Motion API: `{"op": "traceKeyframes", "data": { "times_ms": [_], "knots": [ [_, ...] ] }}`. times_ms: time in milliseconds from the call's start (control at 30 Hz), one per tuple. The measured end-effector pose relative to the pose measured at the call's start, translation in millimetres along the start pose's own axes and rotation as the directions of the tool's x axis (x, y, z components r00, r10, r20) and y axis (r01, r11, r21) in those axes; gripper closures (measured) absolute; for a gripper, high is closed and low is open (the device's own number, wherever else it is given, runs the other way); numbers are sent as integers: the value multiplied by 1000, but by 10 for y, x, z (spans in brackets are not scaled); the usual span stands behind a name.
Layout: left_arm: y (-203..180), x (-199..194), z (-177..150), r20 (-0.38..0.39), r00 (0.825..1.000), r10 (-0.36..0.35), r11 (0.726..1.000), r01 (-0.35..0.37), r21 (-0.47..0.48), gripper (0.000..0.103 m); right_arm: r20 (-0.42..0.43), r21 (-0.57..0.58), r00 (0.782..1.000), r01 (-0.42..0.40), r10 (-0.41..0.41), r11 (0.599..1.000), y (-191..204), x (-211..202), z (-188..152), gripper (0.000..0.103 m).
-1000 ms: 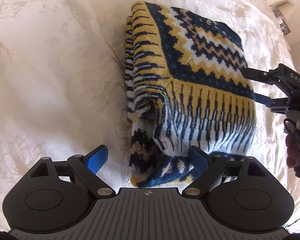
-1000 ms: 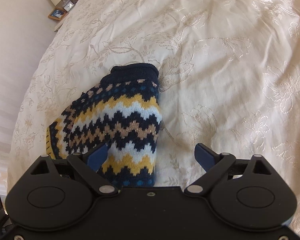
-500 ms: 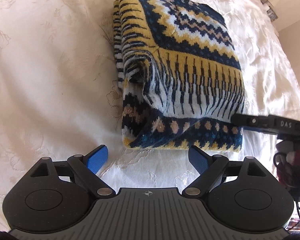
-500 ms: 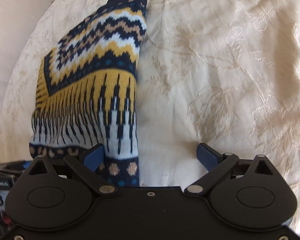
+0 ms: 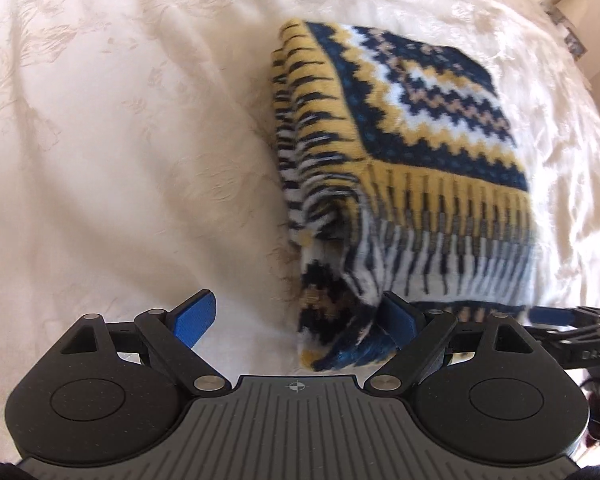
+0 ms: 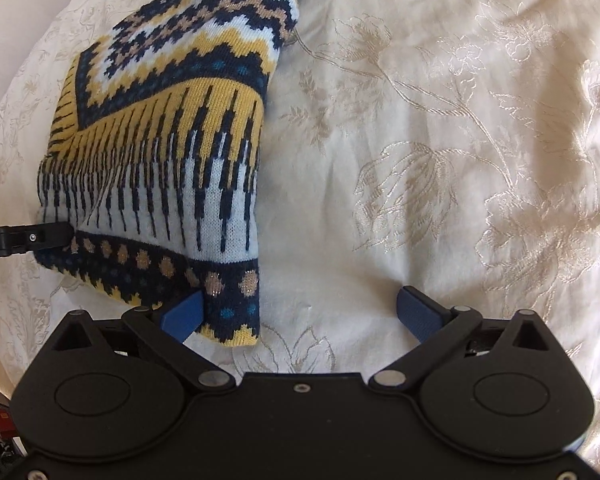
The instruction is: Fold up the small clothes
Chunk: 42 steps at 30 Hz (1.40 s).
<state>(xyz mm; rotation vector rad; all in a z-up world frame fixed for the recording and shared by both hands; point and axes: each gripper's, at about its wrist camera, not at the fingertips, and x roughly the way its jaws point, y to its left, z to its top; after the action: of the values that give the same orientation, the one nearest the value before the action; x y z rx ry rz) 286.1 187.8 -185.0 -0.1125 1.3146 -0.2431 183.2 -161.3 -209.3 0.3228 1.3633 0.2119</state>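
Both grippers, left (image 5: 296,320) and right (image 6: 300,312), are sitting at the folded sweater's (image 5: 412,152) near hem on the bed (image 5: 120,140). Fingers are spread apart, gripping nothing, probably lining up another fold.

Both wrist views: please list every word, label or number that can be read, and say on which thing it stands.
"DAS" – white letters on the black arm of the right gripper, at the right edge of the left wrist view.
White lettering on the left gripper, at the left edge of the right wrist view: cut off, not readable.
Knitted sweater: patterns only, no text.
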Motion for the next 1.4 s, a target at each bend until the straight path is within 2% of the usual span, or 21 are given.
{"op": "traceKeyframes", "data": {
  "times_ms": [133,333,433,567,767,900,1000,1167,1400],
  "knots": [
    [159,59,-12,-35,999,-18,999,16,-46,14,-1,-5,1000,-2,2,1000,-33,-3,3,2],
    [211,-62,-58,-31,999,38,998,-39,-43,14,2,23,1000,-16,16,1000,-101,-63,59,1],
    [271,-200,-96,13,1000,-26,996,27,-84,14,70,65,996,-67,62,996,-158,-223,116,1],
    [223,-317,-77,92,986,-142,983,151,-104,14,194,123,969,-181,155,976,-262,-420,280,1],
    [102,28,28,26,963,-267,955,268,-126,14,253,181,943,-267,218,946,-293,-327,640,1],
    [33,162,38,18,957,-290,950,290,-113,14,244,155,936,-295,252,943,-245,-193,857,1],
    [4,245,76,4,943,-334,936,332,-115,14,224,137,932,-318,283,938,-213,-59,980,1],
    [-99,361,159,-18,931,-363,928,360,-90,13,180,120,921,-370,346,921,-159,136,1116,1],
    [-189,491,273,-15,902,-431,897,427,-113,7,136,107,903,-421,407,901,-4,394,1275,0]
  ]
}}
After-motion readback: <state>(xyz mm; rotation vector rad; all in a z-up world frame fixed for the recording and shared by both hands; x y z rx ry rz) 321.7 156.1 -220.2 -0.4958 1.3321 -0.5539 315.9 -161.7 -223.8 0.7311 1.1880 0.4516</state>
